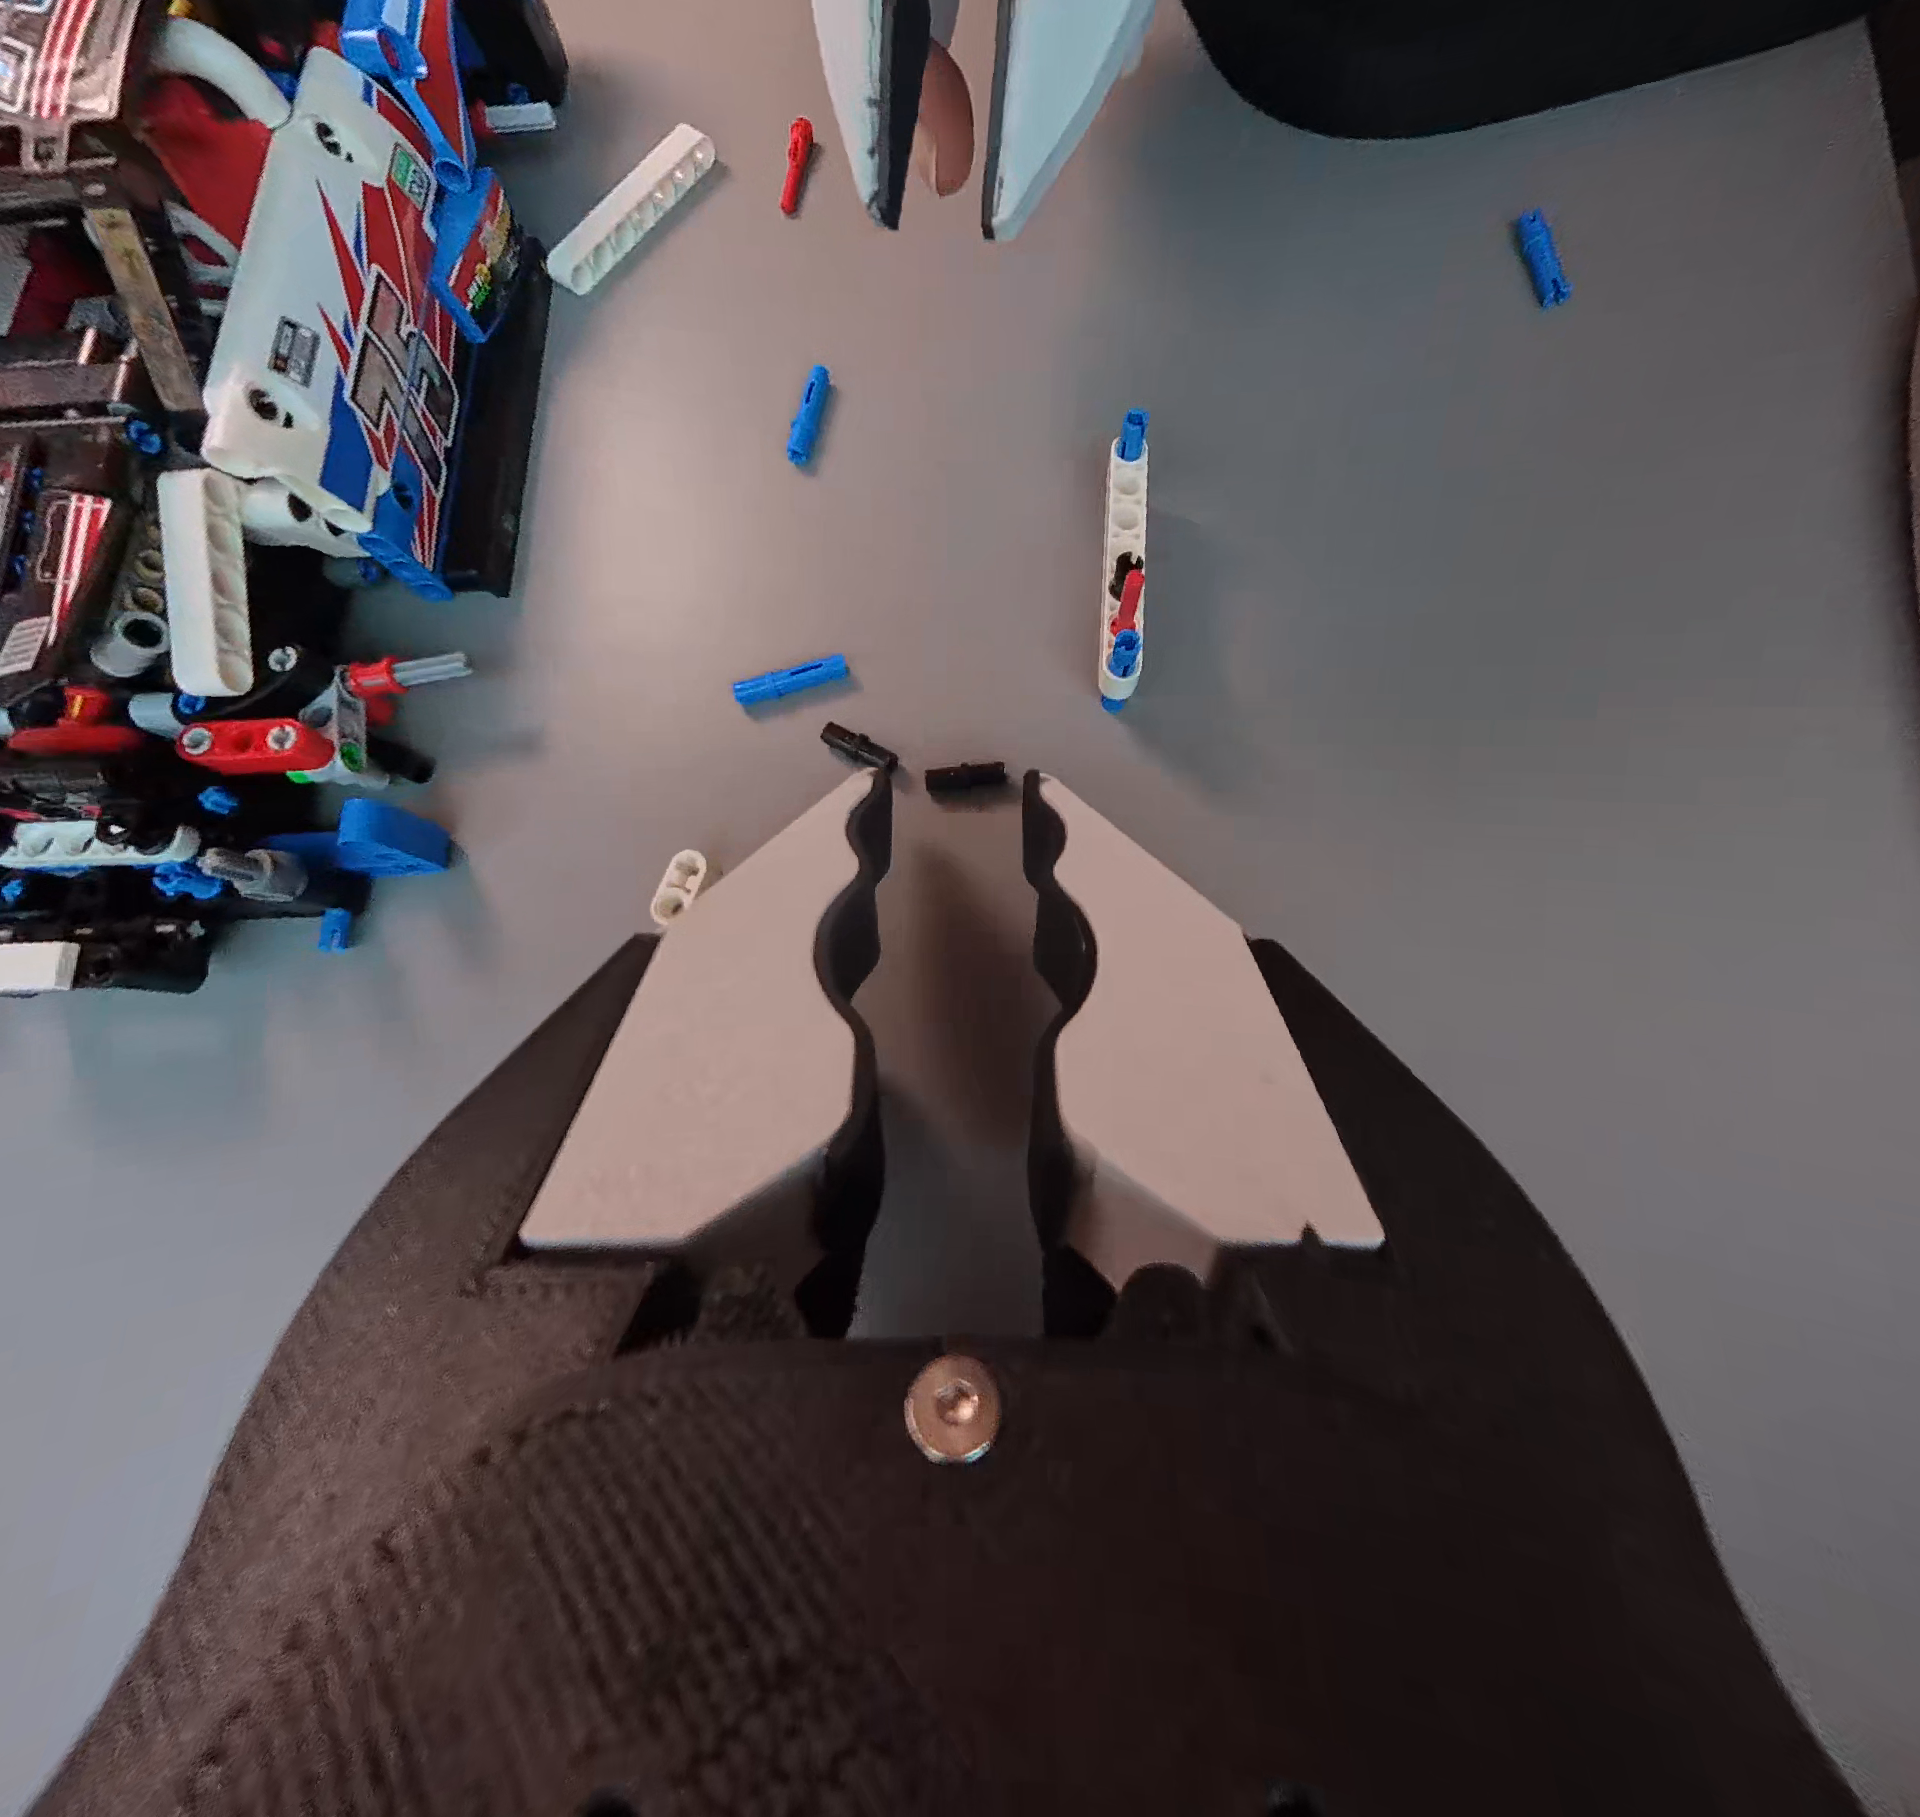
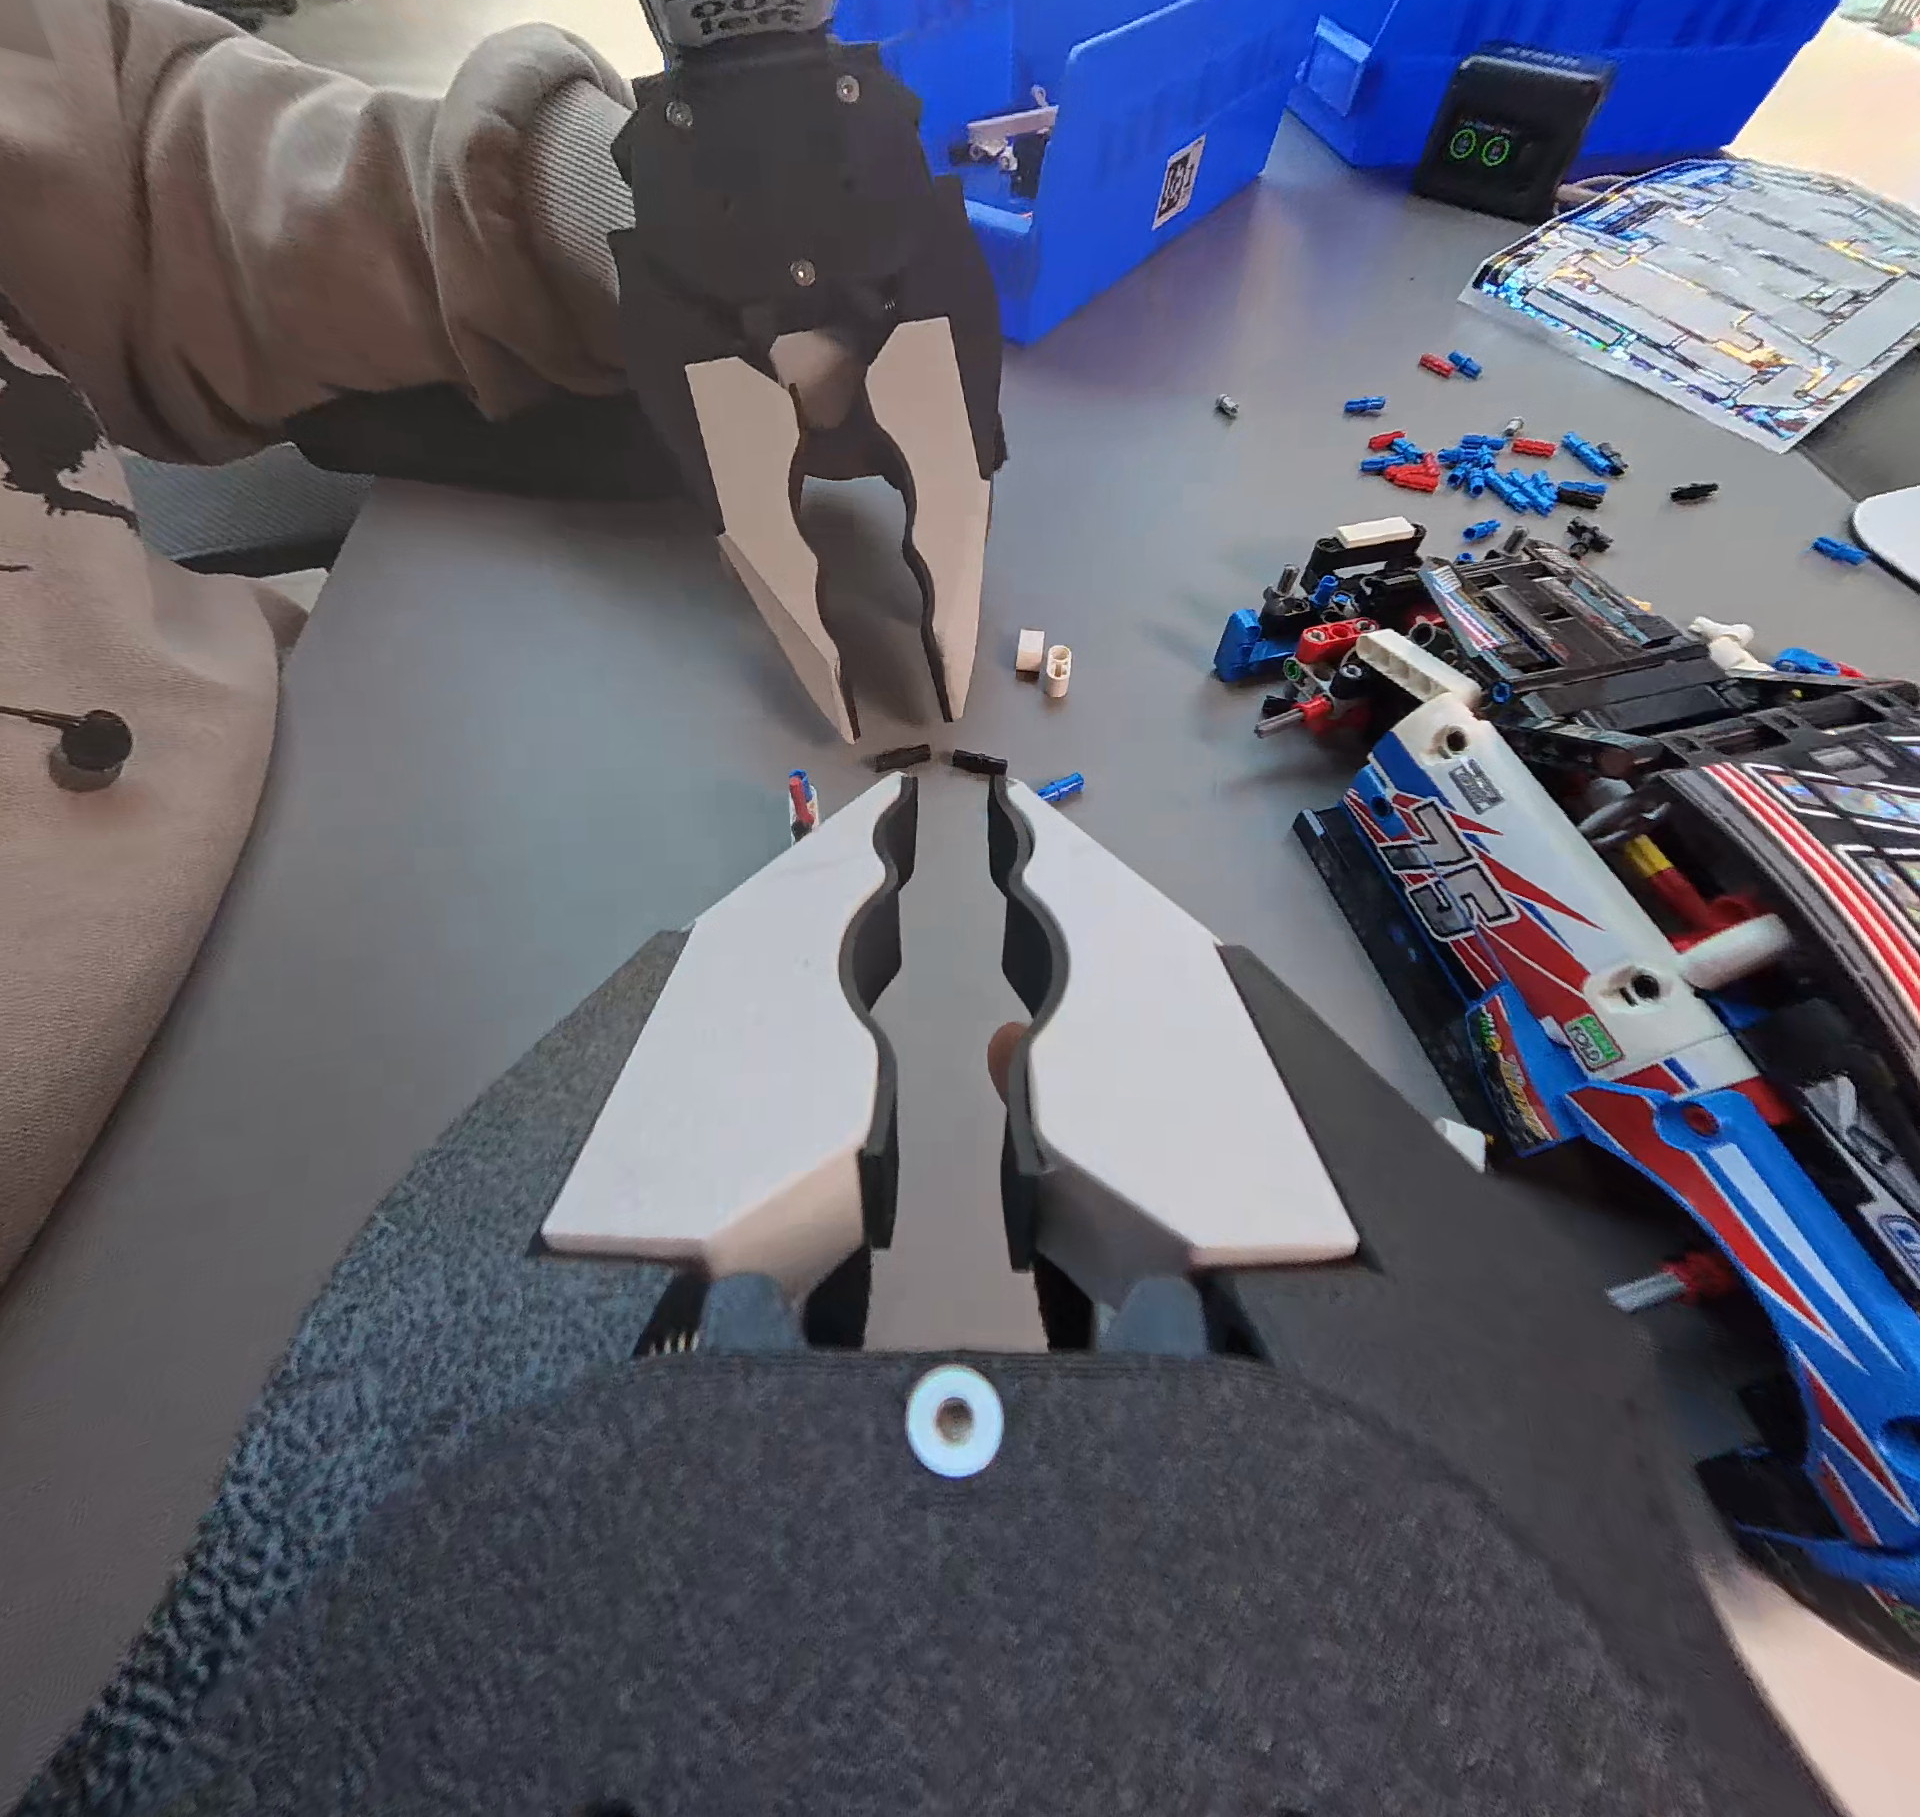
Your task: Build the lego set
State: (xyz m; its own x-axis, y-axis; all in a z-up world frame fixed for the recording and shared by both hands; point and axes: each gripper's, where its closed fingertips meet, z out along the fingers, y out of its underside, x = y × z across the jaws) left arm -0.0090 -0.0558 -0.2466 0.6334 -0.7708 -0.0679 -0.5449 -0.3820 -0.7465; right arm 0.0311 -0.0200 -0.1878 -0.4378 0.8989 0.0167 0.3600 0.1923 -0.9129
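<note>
A partly built blue, white and red Lego car lies on the grey table, at the left in the left wrist view (image 1: 343, 365) and at the right in the right wrist view (image 2: 1558, 884). Two short black pins lie side by side between the two grippers (image 1: 964, 777) (image 1: 857, 744) (image 2: 902, 757) (image 2: 977, 759). My left gripper (image 1: 956, 780) (image 2: 899, 723) is open and empty, its tips at the pins. My right gripper (image 2: 954, 782) (image 1: 940, 219) faces it, open and empty. A white beam (image 1: 1124, 562) with blue and red pins in it lies just right of the left gripper.
Loose blue pins (image 1: 808, 414) (image 1: 790, 678), a red pin (image 1: 795, 164), a white beam (image 1: 634, 209) and small white pieces (image 2: 1044, 666) lie around. A pile of pins (image 2: 1486, 463), a sticker sheet (image 2: 1714, 281) and blue bins (image 2: 1143, 105) stand behind the car.
</note>
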